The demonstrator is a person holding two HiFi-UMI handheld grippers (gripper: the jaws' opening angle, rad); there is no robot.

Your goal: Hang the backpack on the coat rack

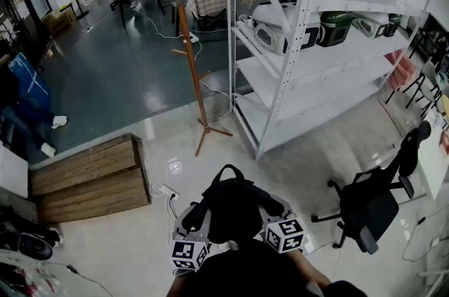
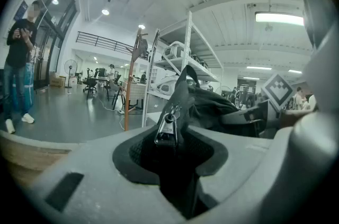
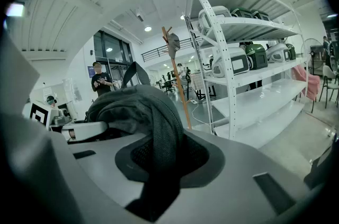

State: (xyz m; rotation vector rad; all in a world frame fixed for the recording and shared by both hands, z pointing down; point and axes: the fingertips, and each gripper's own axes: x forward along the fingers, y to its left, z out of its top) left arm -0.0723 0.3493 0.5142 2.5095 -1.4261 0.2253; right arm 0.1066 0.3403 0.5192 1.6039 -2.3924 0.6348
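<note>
Pinching the black backpack (image 1: 235, 208) by its straps: half-closed fingers of left gripper (image 1: 198, 216) and right gripper (image 1: 272, 213).

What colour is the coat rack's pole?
Reddish-brown wood; the coat rack shows best in the head view.

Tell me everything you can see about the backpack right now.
The backpack is black fabric, slumped and rounded, its top loop standing up. It hangs off the floor between both tongs: the left tongs clamp a strap beside a small metal fitting, the right tongs a mesh-padded strap. It is well short of the coat rack.
</note>
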